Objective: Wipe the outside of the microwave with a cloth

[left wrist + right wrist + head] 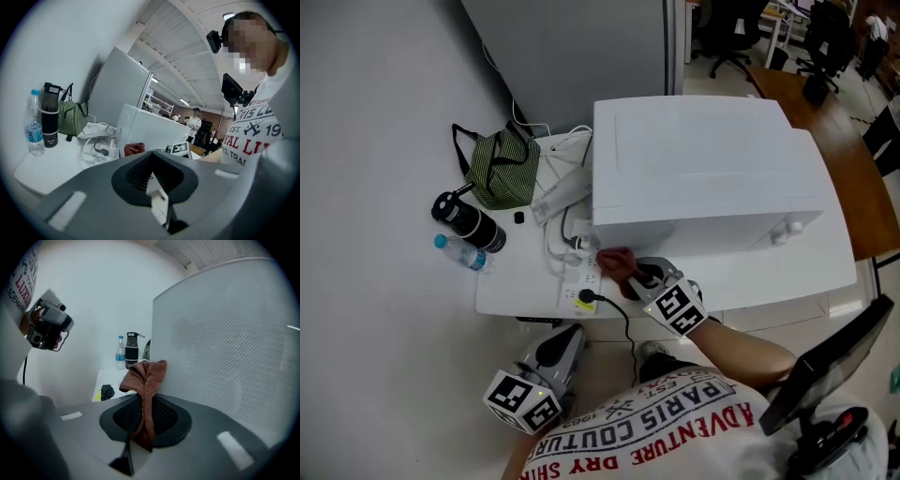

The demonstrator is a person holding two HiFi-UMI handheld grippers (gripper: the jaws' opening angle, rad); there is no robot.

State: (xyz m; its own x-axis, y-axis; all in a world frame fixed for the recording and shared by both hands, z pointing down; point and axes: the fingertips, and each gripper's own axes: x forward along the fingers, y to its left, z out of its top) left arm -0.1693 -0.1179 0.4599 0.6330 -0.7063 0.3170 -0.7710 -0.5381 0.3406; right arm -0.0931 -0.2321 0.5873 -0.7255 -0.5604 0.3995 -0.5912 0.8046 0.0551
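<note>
White table: microwave, striped bag, flask, water bottle, power strip.

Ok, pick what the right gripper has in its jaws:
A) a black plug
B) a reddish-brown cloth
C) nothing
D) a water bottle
B: in the right gripper view, the right gripper has its jaws shut on the cloth, which sticks up beside the microwave.
</note>
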